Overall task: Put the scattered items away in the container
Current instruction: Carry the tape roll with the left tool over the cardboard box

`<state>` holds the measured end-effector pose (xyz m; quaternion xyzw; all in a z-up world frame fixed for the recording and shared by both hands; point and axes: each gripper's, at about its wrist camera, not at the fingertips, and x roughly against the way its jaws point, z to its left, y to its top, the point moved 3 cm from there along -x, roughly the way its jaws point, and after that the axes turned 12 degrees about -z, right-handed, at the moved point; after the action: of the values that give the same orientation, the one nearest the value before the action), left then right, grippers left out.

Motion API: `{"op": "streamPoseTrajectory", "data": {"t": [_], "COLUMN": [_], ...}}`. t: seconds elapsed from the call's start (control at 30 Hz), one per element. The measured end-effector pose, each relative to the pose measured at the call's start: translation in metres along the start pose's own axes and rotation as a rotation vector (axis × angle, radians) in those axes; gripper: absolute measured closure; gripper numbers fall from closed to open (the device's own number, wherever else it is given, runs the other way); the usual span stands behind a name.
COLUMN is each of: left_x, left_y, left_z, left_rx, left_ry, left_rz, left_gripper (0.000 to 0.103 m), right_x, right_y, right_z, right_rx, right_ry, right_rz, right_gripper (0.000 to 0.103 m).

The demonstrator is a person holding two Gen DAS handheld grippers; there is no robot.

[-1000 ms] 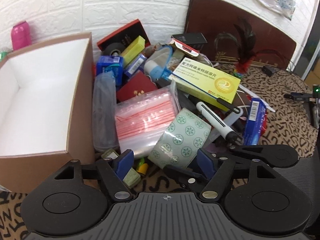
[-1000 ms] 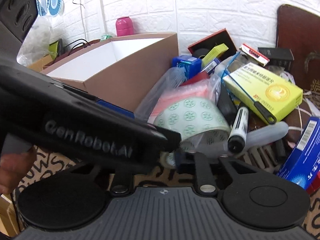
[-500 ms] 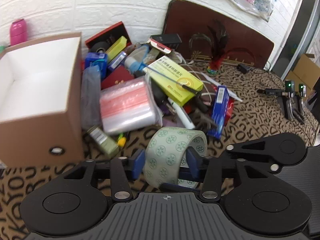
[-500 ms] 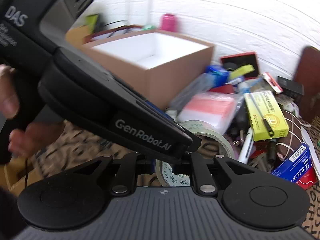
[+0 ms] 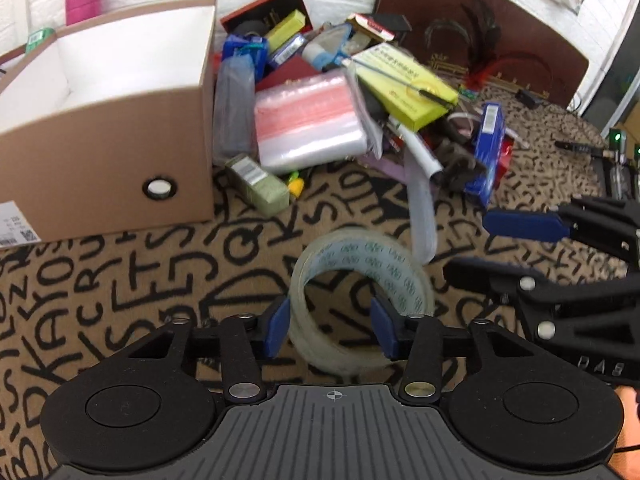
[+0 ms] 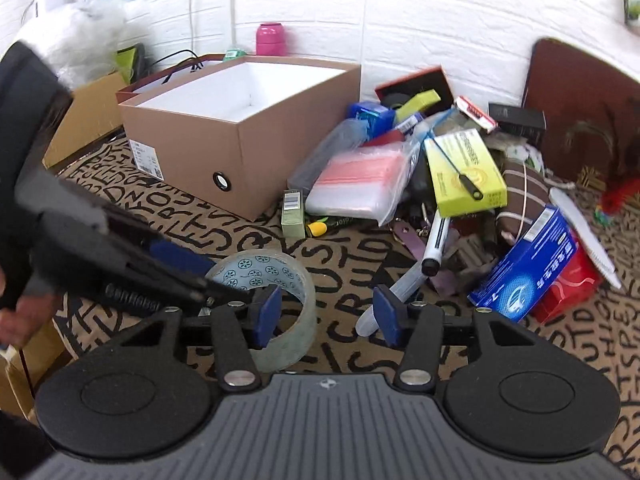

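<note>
Left wrist view
Left gripper (image 5: 332, 330): clamped on the tape roll (image 5: 360, 280), blue pads pressing both sides, held above the patterned cloth (image 5: 120, 280).
Box (image 5: 120, 152): brown, open-topped, far left, apart from the roll.
Right gripper (image 5: 516, 240): at right.

Right wrist view
Right gripper (image 6: 326, 316): jaws spread, nothing between them.
Tape roll (image 6: 276, 276): just left of them.
Pile (image 6: 420, 168): right of the box (image 6: 240, 140).

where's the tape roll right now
The tape roll sits between the left claw pads, low centre in the left wrist view, above the patterned cloth, right of the cardboard box.
</note>
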<state>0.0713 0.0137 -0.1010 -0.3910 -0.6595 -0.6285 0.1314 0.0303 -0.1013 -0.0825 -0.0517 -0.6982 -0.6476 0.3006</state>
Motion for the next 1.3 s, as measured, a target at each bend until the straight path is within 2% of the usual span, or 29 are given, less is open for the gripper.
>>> {"op": "streamPoseTrajectory", "data": {"t": [0.03,0.07,0.13,0.17,0.2,0.23,0.3,0.33,0.37,0.4,0.43,0.47,0.67,0.9,0.97,1.07,1.2,1.3], "left_x": [-0.001,-0.002,-0.005,-0.006,-0.008,-0.009,-0.011,-0.013,-0.015,-0.018,-0.023,-0.025,-0.028,-0.029,-0.019,0.007,0.044,0.066], "left_y": [-0.002,-0.003,-0.002,-0.002,-0.001,-0.001,0.000,0.000,0.000,0.000,-0.001,-0.002,-0.003,-0.004,-0.002,0.009,0.043,0.073], "left_z": [0.002,0.005,0.011,0.013,0.015,0.016,0.015,0.015,0.014,0.014,0.014,0.015,0.018,0.011,0.009,0.009,0.011,0.029], "left_rx": [0.011,0.021,0.036,0.045,0.050,0.050,0.042,0.041,0.037,0.031,0.031,0.036,0.044,0.018,0.023,0.021,-0.045,-0.015], "left_ry": [0.002,0.007,0.016,0.014,0.013,0.014,0.020,0.022,0.027,0.029,0.029,0.032,0.020,0.052,0.055,0.053,0.111,0.149], "left_rz": [0.007,0.013,0.017,0.018,0.020,0.022,0.021,0.022,0.024,0.029,0.038,0.044,0.044,0.028,0.005,-0.068,-0.204,-0.273], "left_gripper": [0.057,0.071,0.082,0.084,0.084,0.084,0.081,0.060,0.059,0.059,0.080,0.082,0.078,0.082,0.085,0.086,0.086,0.086], "right_x": [-0.003,-0.007,-0.016,-0.020,-0.024,-0.028,-0.033,-0.034,-0.036,-0.038,-0.039,-0.040,-0.045,-0.048,-0.041,-0.022,-0.006,-0.009], "right_y": [-0.002,-0.004,-0.008,-0.009,-0.011,-0.012,-0.012,-0.012,-0.012,-0.012,-0.011,-0.011,-0.012,-0.014,-0.010,0.009,0.050,0.086], "right_z": [0.001,0.004,0.008,0.010,0.011,0.011,0.011,0.011,0.010,0.010,0.010,0.010,0.010,0.012,0.016,0.026,0.041,0.054], "right_rx": [-0.002,-0.003,-0.004,-0.006,-0.009,-0.012,-0.027,-0.031,-0.032,-0.030,-0.028,-0.027,-0.037,-0.017,-0.007,0.032,0.103,0.172], "right_ry": [0.006,0.011,0.017,0.013,0.005,-0.005,-0.016,-0.018,-0.021,-0.024,-0.026,-0.027,-0.020,-0.021,-0.026,-0.029,-0.029,-0.029], "right_rz": [0.008,0.018,0.038,0.049,0.060,0.069,0.079,0.082,0.086,0.090,0.094,0.099,0.128,0.143,0.123,0.042,-0.093,-0.159], "right_gripper": [0.052,0.055,0.060,0.069,0.082,0.087,0.088,0.088,0.088,0.088,0.088,0.088,0.089,0.089,0.089,0.090,0.091,0.092]}}
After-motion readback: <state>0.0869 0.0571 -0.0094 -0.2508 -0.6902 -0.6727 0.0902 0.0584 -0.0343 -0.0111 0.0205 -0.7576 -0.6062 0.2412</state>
